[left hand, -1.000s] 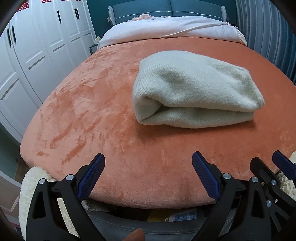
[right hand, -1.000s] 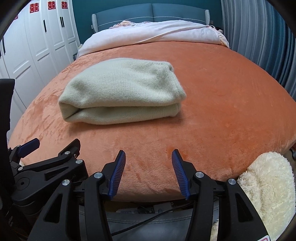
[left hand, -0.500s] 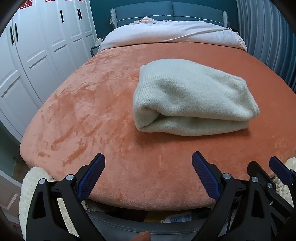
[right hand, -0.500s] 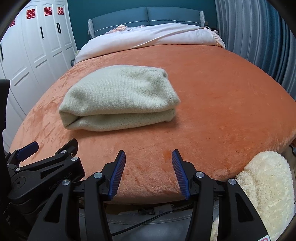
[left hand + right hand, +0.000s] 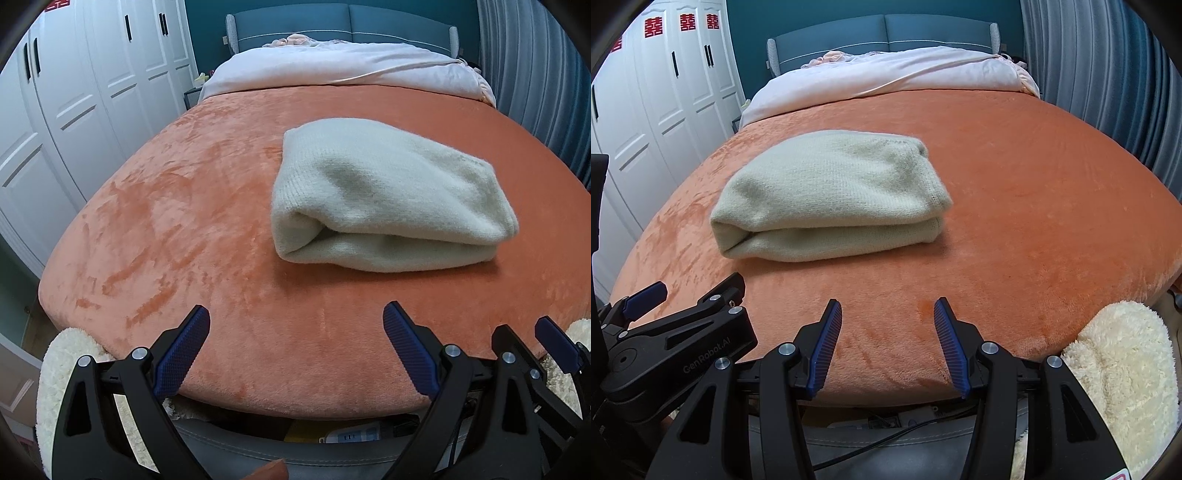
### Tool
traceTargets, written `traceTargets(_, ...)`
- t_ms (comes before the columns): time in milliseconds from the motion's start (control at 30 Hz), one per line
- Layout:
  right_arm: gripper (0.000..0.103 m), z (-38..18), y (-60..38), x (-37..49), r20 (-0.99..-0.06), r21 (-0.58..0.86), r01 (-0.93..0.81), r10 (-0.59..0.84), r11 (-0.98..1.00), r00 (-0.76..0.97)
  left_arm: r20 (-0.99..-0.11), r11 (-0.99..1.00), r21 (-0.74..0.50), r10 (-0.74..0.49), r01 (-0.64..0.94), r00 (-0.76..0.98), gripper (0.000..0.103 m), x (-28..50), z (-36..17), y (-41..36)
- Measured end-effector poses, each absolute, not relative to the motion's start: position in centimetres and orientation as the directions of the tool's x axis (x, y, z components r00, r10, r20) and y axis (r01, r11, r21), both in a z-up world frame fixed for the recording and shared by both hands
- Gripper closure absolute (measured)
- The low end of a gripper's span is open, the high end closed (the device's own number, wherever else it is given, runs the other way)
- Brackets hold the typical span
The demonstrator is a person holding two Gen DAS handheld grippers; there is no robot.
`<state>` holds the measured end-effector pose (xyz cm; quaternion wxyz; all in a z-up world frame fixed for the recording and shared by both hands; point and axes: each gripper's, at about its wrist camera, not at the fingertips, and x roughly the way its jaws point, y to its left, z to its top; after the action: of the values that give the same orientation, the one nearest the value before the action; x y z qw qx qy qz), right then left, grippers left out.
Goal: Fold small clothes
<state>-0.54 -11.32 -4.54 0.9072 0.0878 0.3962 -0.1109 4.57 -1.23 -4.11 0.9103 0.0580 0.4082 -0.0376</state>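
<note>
The folded sweater (image 5: 388,199) lies on the orange blanket (image 5: 184,221), well apart from both grippers. The left gripper (image 5: 295,325) is wide apart and empty; the right gripper (image 5: 887,317) stands narrower, also empty. Only the right view shows the red characters on the wardrobe (image 5: 683,74) and the left gripper's side; only the left view shows a power strip (image 5: 354,435) under the bed's edge.

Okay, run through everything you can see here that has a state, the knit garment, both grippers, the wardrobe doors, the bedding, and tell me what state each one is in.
Cream knit garment: folded into a thick bundle, lying on the orange blanket, not held.
Left gripper: open, empty, short of the garment.
Right gripper: open, empty, short of the garment.
Orange blanket: spread flat over the bed.
Pink duvet: bunched up at the headboard end.
Wardrobe doors: shut.
</note>
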Motion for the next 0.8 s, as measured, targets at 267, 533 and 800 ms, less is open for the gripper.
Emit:
traceTargets(267,0.051,-4.4,-11.0,-0.6,-0.738,0.068,0.269,-0.133,0.961,0.661,-0.743,0.990,0.077,-0.020,0.114,0.669,0.011,4.3,-4.0,-1.3)
traceTargets(533,0.051,-4.3,-10.8,-0.5,-0.741,0.058,0.270,-0.140,0.961,0.657,-0.753,0.989,0.087,-0.013,0.119,0.658,0.011,4.7,-3.7,-1.3)
traceTargets(800,0.051,-2.9,-10.9,0.9,-0.766,0.041,0.286,-0.153,0.957,0.625,-0.808,0.994,0.048,-0.018,0.095,0.589,0.011,6.2,-3.0,-0.8)
